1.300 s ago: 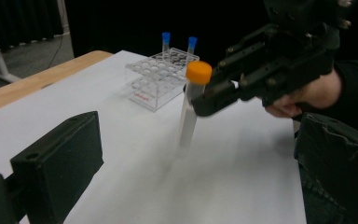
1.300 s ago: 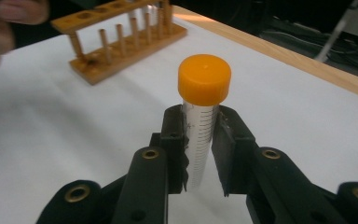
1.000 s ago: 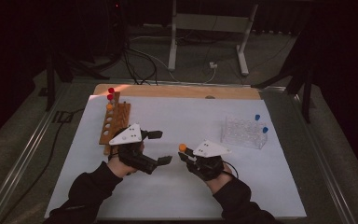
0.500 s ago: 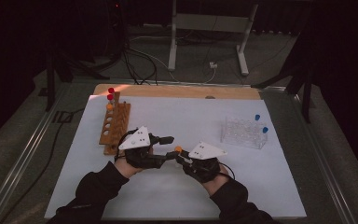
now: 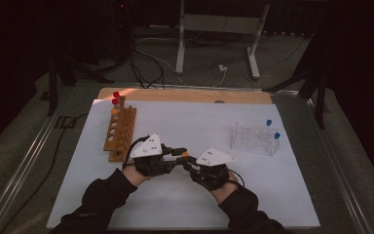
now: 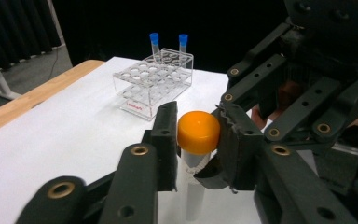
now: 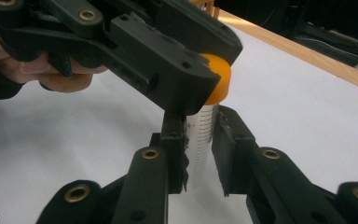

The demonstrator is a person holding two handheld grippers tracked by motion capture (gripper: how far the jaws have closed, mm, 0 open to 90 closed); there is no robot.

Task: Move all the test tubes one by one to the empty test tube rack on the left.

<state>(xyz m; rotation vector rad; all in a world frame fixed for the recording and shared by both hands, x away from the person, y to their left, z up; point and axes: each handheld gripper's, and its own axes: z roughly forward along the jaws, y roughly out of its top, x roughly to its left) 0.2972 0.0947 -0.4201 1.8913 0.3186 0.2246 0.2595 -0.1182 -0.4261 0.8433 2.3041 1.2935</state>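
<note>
The left gripper [image 6: 196, 140] has just closed its jaws on the orange cap [image 6: 198, 132], while the right gripper [image 7: 199, 149] clamps the tube [image 7: 200, 140] upright above the white mat [image 5: 195, 126]. To unscrew cleanly, twist about the tube's axis, holding the body steady, between wooden rack [image 5: 119, 131] and clear rack [image 5: 255, 139].

Left gripper [image 5: 179, 152] jaws closed onto orange cap [image 6: 198, 132].

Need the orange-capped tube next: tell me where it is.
High view, near the middle front: the orange-capped tube sits between the left gripper and right gripper.
</note>
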